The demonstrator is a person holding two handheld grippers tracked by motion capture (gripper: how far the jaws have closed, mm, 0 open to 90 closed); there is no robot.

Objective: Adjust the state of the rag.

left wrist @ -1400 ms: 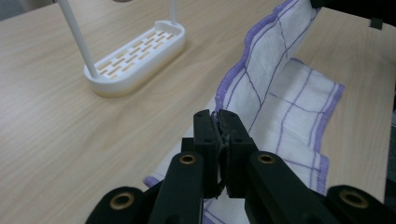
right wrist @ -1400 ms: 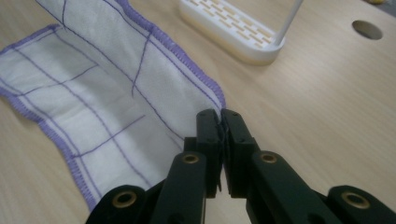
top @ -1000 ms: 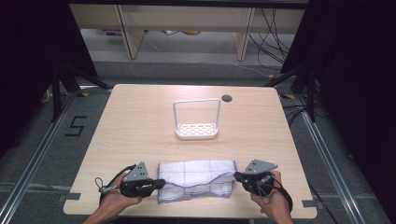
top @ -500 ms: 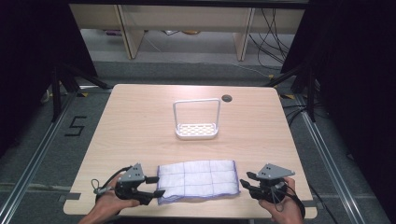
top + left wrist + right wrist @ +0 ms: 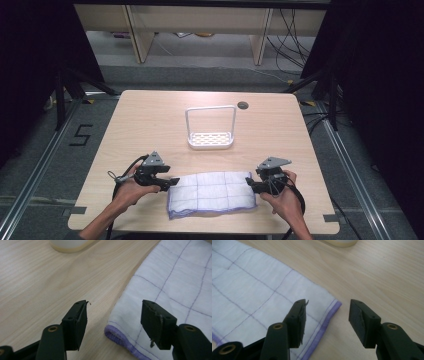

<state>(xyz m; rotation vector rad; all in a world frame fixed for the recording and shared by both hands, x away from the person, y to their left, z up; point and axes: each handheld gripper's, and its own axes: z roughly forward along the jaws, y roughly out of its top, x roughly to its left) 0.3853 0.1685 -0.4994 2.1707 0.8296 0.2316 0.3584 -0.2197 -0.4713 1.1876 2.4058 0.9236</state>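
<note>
Wooden table (image 5: 150,125), and on it a folded white cloth (image 5: 212,192) lies near the front edge, a white rack (image 5: 210,140) stands mid-table.

Left gripper (image 5: 172,182) and right gripper (image 5: 248,183) gape, facing inward.

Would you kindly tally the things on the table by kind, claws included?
Cloths: 1, the white cloth
Racks: 1, the white rack
Claws: 2, left claw and right claw
Total: 4
</note>
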